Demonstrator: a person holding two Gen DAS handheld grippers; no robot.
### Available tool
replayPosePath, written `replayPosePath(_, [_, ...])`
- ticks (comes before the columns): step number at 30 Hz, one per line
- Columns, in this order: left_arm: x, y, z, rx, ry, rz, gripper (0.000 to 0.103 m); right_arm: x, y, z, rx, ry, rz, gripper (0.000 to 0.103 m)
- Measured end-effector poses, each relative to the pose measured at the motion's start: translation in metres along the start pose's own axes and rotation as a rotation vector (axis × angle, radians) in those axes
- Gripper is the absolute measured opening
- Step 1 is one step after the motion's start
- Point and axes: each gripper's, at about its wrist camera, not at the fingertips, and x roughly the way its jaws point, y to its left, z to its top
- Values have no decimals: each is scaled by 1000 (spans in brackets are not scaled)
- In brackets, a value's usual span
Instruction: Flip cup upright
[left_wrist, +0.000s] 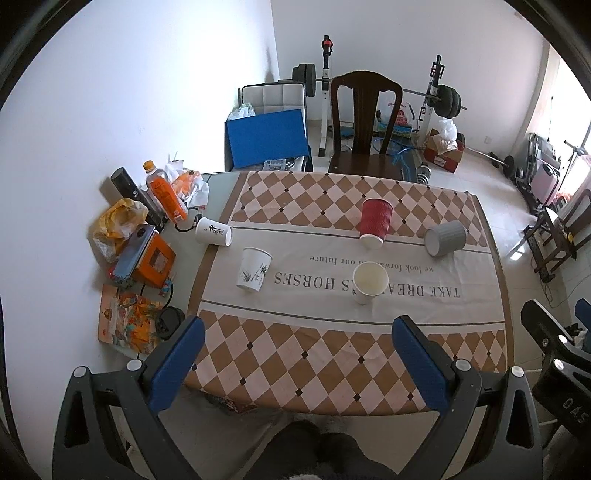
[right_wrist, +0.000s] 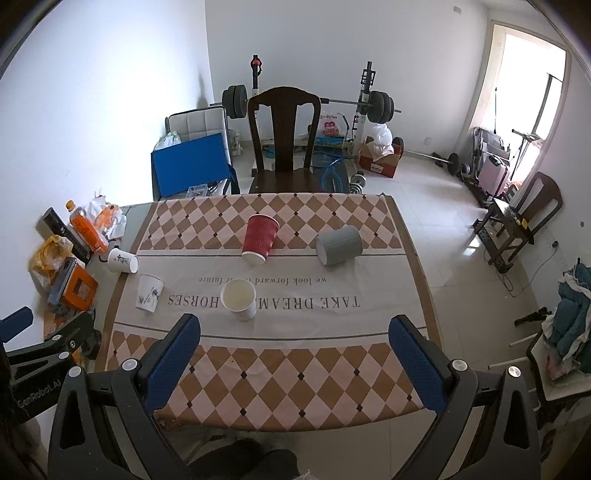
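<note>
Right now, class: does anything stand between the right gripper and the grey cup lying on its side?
Nothing visible does. Only bare tablecloth lies between the open right gripper and the grey cup. The upright white cup stands left of that line.
</note>
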Motion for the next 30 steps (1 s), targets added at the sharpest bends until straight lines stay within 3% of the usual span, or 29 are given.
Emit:
replayPosePath(25, [-14, -3, 5, 32, 16, -3, 103, 0, 0, -2, -3, 2, 6, 103])
replayPosePath(30, [-24, 4, 7, -9, -9, -18, 103, 1, -2, -2, -2, 2, 3, 103])
